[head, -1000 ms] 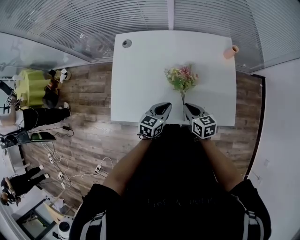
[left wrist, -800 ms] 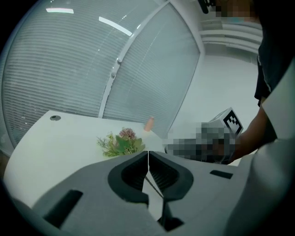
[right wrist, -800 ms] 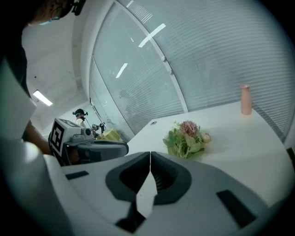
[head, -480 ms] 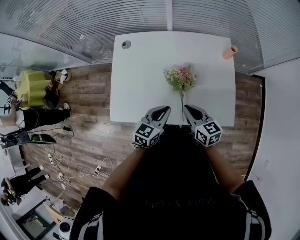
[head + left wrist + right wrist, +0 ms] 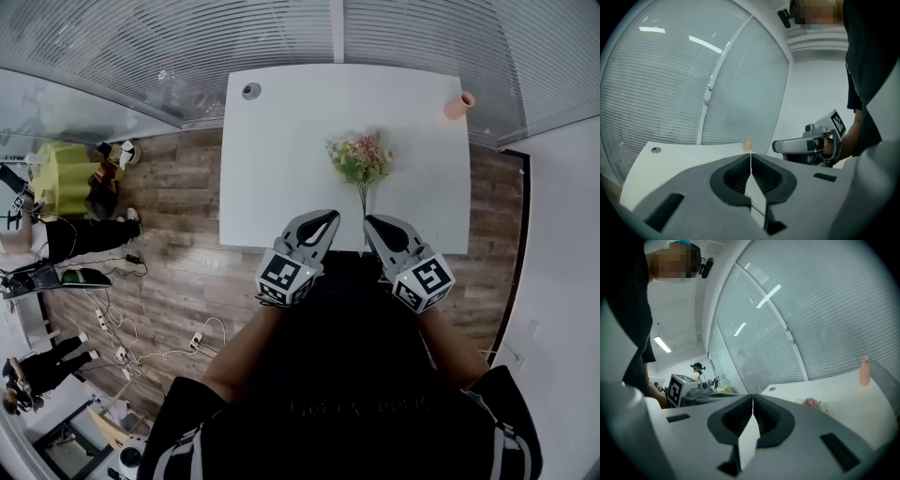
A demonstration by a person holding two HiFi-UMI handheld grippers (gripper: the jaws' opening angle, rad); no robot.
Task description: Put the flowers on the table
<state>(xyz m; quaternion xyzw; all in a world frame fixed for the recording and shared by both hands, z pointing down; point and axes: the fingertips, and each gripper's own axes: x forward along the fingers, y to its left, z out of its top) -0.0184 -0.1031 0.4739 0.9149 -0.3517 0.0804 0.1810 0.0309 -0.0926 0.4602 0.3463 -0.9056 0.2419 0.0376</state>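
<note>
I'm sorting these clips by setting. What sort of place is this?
Probably an office or a lab. A white table stands against glass walls with blinds, and cables trail over the wood-look floor, where other people work nearby.

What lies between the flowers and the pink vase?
Nothing: only bare white table separates the flowers and the pink vase, seen in the head view.
</note>
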